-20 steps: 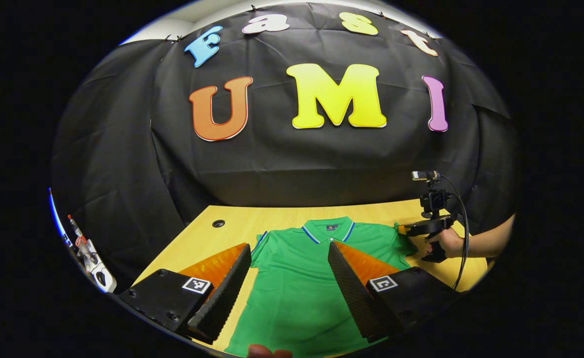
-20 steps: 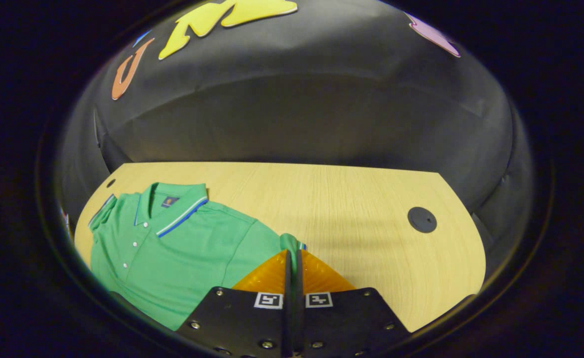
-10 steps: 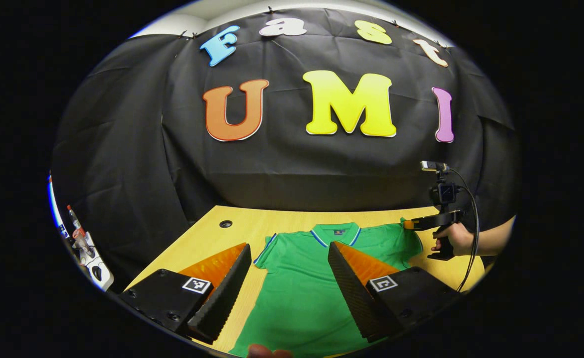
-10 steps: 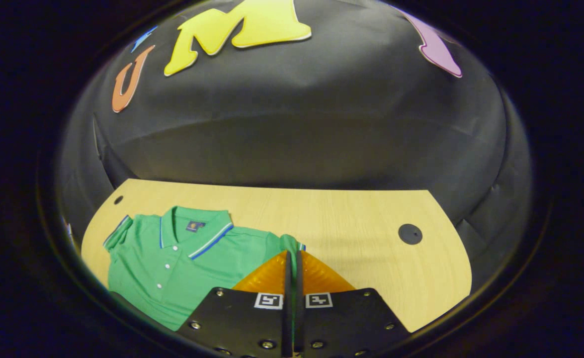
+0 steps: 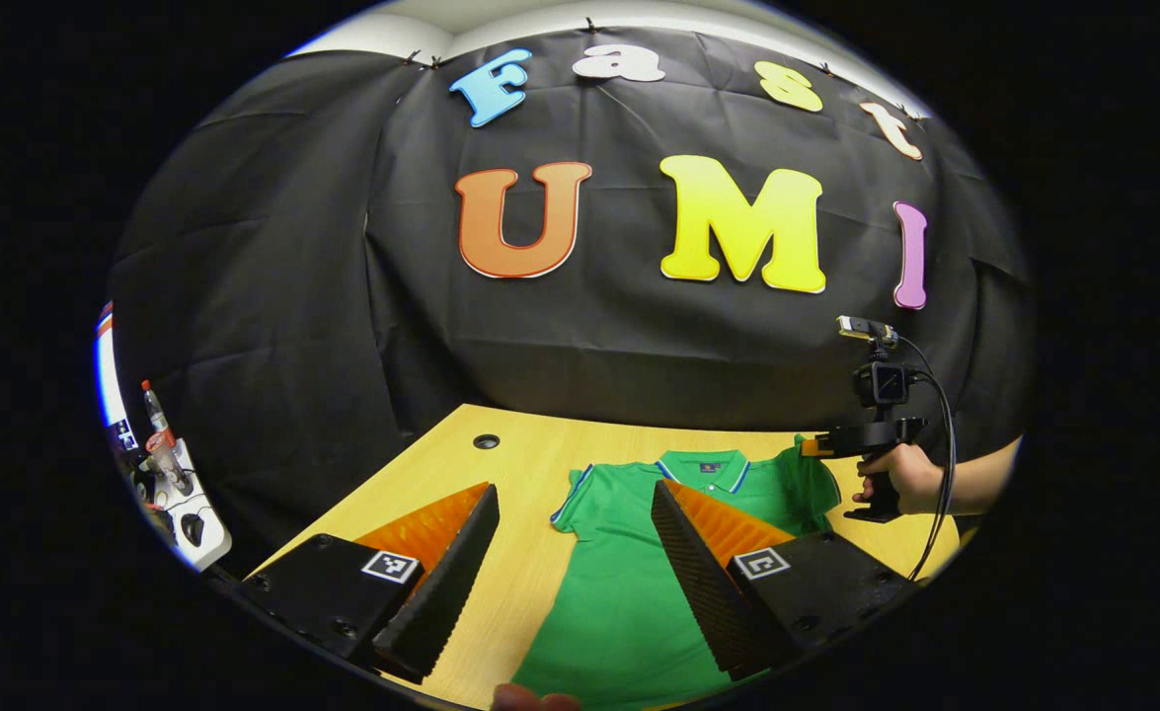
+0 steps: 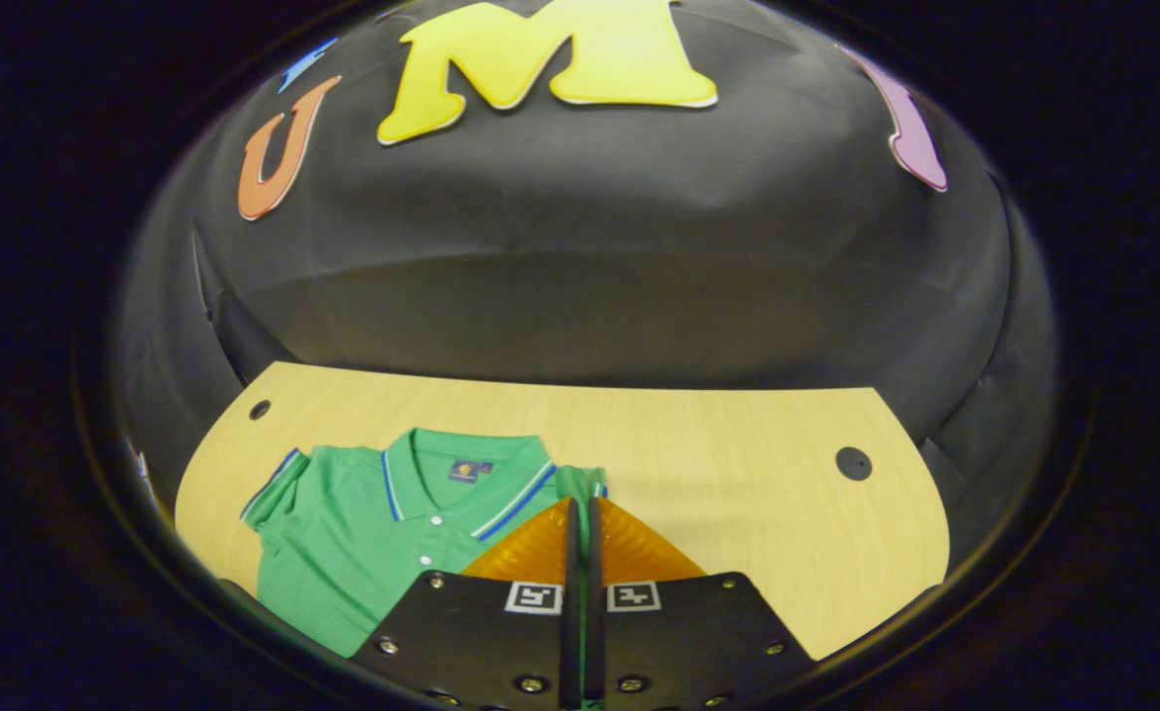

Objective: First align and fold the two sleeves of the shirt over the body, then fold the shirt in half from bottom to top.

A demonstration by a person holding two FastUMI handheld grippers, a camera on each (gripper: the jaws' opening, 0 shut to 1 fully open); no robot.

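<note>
Right hand-held gripper (image 6: 580, 523) has carried sleeve (image 6: 580, 486) inward since a second ago — cuff now beside collar (image 6: 461, 474). Its fingers pinched tight on sleeve. Left hand-held gripper (image 5: 570, 553) hovers spread wide, holding nothing. Green shirt (image 5: 629, 592) lies flat on worktop (image 6: 737, 474) (left sleeve unfolded). Risk: drag pulls body askew — fold misaligns.

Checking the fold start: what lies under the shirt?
The shirt lies flat on the table; its right sleeve is pinched in the right gripper. Anything beneath is covered.
</note>
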